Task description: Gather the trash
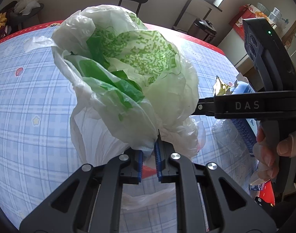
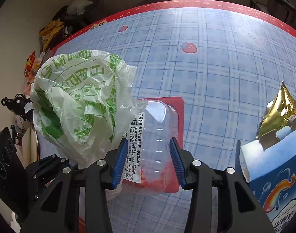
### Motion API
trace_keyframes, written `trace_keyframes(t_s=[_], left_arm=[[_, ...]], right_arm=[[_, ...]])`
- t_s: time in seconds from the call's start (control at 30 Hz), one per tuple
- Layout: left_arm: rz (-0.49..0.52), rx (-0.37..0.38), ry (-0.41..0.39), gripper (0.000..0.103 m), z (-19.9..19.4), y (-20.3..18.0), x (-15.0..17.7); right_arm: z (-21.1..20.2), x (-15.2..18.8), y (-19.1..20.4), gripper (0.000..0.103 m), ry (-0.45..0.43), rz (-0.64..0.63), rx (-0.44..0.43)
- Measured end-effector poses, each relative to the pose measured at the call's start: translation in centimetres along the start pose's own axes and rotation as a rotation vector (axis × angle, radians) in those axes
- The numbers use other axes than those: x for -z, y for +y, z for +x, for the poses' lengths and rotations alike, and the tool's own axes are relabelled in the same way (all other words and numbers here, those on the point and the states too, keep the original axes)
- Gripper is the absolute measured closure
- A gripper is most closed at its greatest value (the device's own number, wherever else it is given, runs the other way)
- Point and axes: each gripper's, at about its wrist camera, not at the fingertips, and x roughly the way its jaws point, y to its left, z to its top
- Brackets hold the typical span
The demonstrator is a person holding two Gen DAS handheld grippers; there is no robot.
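Clear plastic container: long axis runs away from the right wrist camera, rounded end toward the far edge of the table; it lies over a red mat on the blue plaid cloth; white label along its left side, small Chinese print, "150" legible in the heading line, the rest too small to read.

Right gripper: blue ribbed pads stand either side of the container's near half, right pad at its wall, left pad at the label edge; contact looks made, so grasping the container, though the clear plastic makes the left side hard to judge.

Left gripper: fingers clenched on the gathered neck of a white plastic bag; bag billows up and away from the fingers, green printing and a QR-style pattern on it; in the right view the bag sits just left of the container, touching it.

Blue carton with a rainbow graphic at right; gold foil wrapper beside it; "DAS" reads on the right tool's body; a hand grips its handle.
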Motion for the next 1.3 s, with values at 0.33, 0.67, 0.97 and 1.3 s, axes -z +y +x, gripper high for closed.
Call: trace_keyframes(t_s=[0.33, 0.67, 0.97, 1.3], left_arm=[[-0.102, -0.033, 0.039, 0.088, -2.2, 4.1, 5.2], [-0.157, 0.063, -0.033, 0.088, -2.9, 5.4, 3.6], [-0.137, 0.063, -0.016, 0.088, -1.5, 4.5, 3.7], [-0.212, 0.085, -0.038, 0.087, -2.2, 4.8, 5.0]], right_arm=[[0.8, 4.3, 1.1, 0.039, -0.019, -0.017, -0.042], [1.7, 4.9, -1.5, 0.012, -0.067, 0.045, -0.078], [2.4, 5.4, 0.5, 0.017, -0.064, -0.010, -0.089], [0.5, 5.5, 1.1, 0.055, -0.069, 0.024, -0.124]])
